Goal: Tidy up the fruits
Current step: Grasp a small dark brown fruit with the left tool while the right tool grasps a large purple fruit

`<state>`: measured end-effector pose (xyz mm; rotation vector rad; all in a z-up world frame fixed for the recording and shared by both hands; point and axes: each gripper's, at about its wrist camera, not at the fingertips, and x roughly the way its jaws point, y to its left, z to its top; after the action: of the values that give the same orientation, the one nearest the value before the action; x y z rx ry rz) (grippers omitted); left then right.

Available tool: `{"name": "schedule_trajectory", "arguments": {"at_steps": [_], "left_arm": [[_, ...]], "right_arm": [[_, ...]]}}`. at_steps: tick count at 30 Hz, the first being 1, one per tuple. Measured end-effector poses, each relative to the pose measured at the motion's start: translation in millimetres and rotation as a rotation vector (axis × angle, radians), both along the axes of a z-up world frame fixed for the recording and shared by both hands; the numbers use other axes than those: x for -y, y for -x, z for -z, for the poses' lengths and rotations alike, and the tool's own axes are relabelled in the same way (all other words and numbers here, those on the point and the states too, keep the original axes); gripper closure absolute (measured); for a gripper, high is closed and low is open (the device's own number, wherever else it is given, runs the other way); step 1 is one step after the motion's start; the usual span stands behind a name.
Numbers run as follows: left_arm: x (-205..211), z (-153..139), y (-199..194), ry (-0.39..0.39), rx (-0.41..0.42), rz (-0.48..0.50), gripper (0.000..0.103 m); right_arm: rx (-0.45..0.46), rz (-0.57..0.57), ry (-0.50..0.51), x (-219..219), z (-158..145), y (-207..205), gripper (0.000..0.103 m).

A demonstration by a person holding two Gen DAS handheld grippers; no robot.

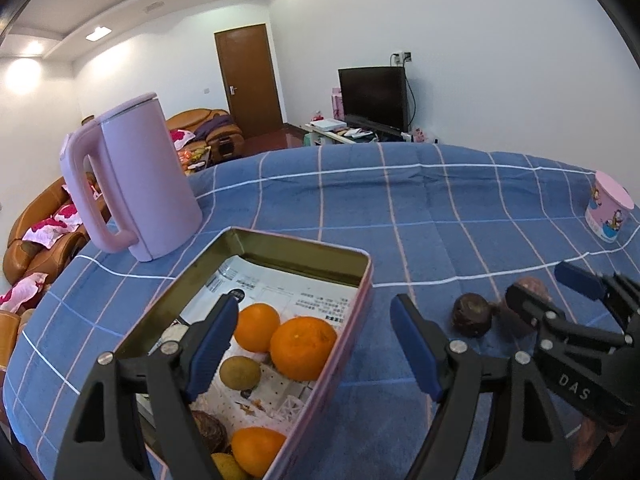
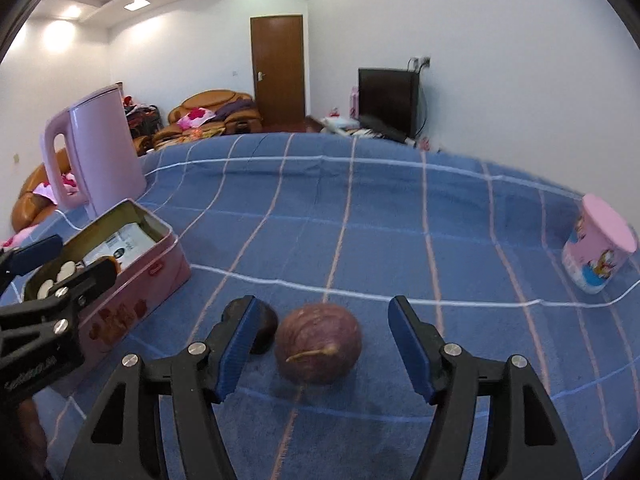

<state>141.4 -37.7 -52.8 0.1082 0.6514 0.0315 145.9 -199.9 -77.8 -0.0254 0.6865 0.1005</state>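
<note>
A pink metal tin on the blue checked cloth holds three oranges, a green fruit and a dark passion fruit. My left gripper is open above the tin's right wall. Two passion fruits lie on the cloth to the tin's right: a dark one and a larger purple one. My right gripper is open around the purple one without touching it. It also shows in the left wrist view, as does the dark fruit.
A pink kettle stands behind the tin at the table's left. A pink cup lies at the far right. The tin is left of my right gripper. Sofas, a door and a TV are beyond the table.
</note>
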Motion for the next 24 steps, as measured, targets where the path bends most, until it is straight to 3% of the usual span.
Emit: {"name": "schedule_trajectory", "arguments": {"at_steps": [6,7,8,24], "left_arm": [[9.5,1.4,0.5,-0.008,-0.002,0.027,0.022],[11.1,0.8,1.2,-0.009,-0.001,0.032,0.022],[13.5,0.4,1.2,-0.009,0.0,0.037,0.022],[66.8,15.5,-15.0,0.021,-0.103,0.181,0.022]], "right_arm": [[-0.095,-0.006,-0.024,1.1,11.2,-9.6,0.037],[-0.1,-0.005,-0.028,1.9,12.0,-9.9,0.049],[-0.104,-0.012,-0.033,1.7,12.5,-9.3,0.051],[-0.04,0.191,0.024,49.3,1.1,7.8,0.051]]}}
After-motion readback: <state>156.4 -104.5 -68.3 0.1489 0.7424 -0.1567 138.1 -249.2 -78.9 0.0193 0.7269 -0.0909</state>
